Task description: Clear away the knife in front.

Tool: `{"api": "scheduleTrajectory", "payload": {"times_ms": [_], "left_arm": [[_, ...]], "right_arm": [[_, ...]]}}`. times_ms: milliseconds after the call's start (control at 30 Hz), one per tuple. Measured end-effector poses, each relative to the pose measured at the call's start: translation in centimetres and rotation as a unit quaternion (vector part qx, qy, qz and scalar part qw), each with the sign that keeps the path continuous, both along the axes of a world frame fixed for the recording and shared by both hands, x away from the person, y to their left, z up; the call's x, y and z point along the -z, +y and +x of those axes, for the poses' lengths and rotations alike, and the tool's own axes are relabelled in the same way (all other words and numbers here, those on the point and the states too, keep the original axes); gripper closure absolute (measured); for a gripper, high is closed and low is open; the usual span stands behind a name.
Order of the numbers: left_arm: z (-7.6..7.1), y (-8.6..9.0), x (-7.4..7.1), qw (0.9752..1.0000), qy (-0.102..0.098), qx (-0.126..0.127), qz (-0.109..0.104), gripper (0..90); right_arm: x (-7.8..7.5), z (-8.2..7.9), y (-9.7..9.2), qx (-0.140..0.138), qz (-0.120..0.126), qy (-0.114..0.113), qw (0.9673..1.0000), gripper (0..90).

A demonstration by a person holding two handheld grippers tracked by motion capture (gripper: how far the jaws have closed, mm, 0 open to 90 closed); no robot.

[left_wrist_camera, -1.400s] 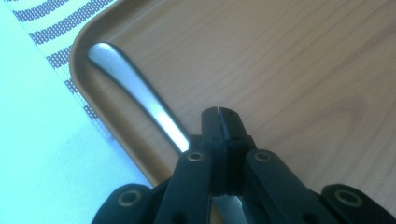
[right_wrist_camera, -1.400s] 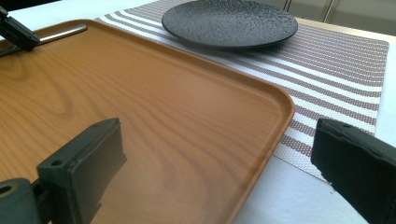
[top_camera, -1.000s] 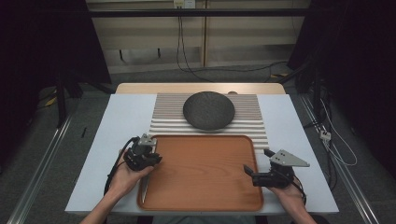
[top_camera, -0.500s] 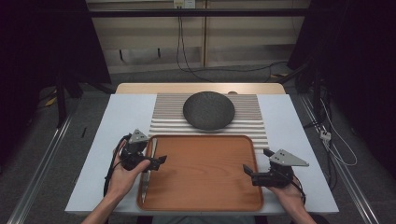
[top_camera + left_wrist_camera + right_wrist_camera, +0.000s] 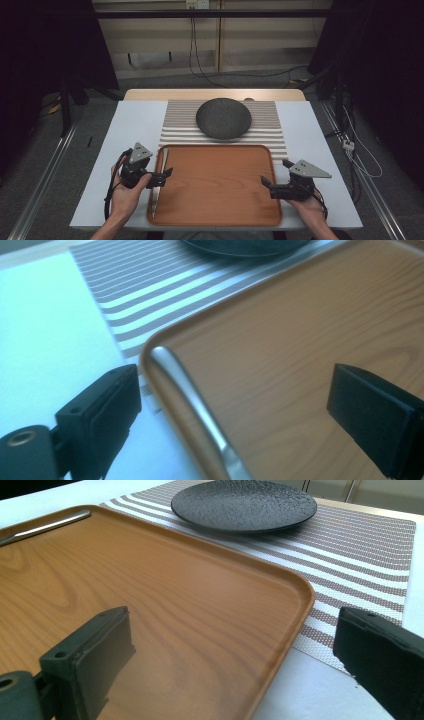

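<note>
A brown wooden tray (image 5: 215, 200) lies on the white table in front of me. A silver utensil (image 5: 161, 170) rests along the tray's left rim, seen close up as a metal handle (image 5: 190, 390). My left gripper (image 5: 162, 176) is at that left rim, open, its jaws (image 5: 235, 390) standing either side of the utensil without touching it. My right gripper (image 5: 275, 173) is open at the tray's right rim (image 5: 295, 610), the jaws (image 5: 230, 645) wide apart with the rim between them. Neither holds anything.
A dark round plate (image 5: 223, 118) sits on a striped placemat (image 5: 180, 125) behind the tray; it also appears as the textured black plate (image 5: 244, 505) on the mat (image 5: 360, 545). Bare white table (image 5: 135, 120) flanks the mat on both sides.
My left gripper has slid a little toward the near side along the tray's left rim. The right gripper has stayed in place.
</note>
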State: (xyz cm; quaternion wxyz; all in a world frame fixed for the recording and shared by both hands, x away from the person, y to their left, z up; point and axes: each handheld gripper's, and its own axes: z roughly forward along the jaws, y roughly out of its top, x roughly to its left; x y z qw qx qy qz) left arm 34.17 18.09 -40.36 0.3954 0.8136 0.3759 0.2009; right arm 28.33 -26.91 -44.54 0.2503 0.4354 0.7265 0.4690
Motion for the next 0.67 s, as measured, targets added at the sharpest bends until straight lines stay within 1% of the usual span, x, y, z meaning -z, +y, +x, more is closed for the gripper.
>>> {"api": "scheduleTrajectory", "payload": {"times_ms": [100,133,200,267,367,400,433,500,567,667], "left_arm": [[-0.6,0.5,0.4,0.9999,-0.002,-0.01,-0.011,7.2],[-0.8,0.7,0.5,0.9999,0.0,-0.013,-0.011,7.2],[-1.1,1.1,0.8,0.9996,0.005,-0.018,-0.019,7.2],[-1.4,1.6,1.2,0.9995,0.003,-0.025,-0.02,7.2],[-1.7,2.2,1.9,0.9985,0.004,-0.039,-0.038,7.2],[-1.7,2.3,2.1,0.9981,0.007,-0.04,-0.048,7.1],[-1.7,2.3,2.3,0.9979,0.012,-0.038,-0.051,7.1],[-1.8,2.3,2.3,0.9983,0.007,-0.031,-0.049,7.1],[-2.1,2.1,2.4,0.9988,0.005,-0.029,-0.039,7.0],[-2.2,2.0,2.6,0.9988,0.006,-0.033,-0.037,7.0]], "right_arm": [[0.0,0.0,0.0,0.0,-0.001,0.0,1.0,2.4],[0.0,-0.1,0.0,0.001,-0.001,0.0,1.0,2.4],[0.0,-0.1,-0.1,0.003,0.0,0.0,1.0,2.4],[-0.1,-0.2,-0.1,0.004,0.0,-0.001,1.0,2.4],[-0.1,-0.3,-0.2,0.006,0.001,-0.001,1.0,2.4],[-0.1,-0.3,-0.2,0.007,0.001,-0.002,1.0,2.4],[-0.1,-0.3,-0.3,0.008,0.001,-0.002,1.0,2.4],[-0.1,-0.4,-0.3,0.009,0.001,-0.002,1.0,2.4],[-0.2,-0.5,-0.3,0.007,0.0,-0.005,1.0,2.4],[-0.2,-0.6,-0.4,0.009,0.002,-0.005,0.9999,2.4]]}}
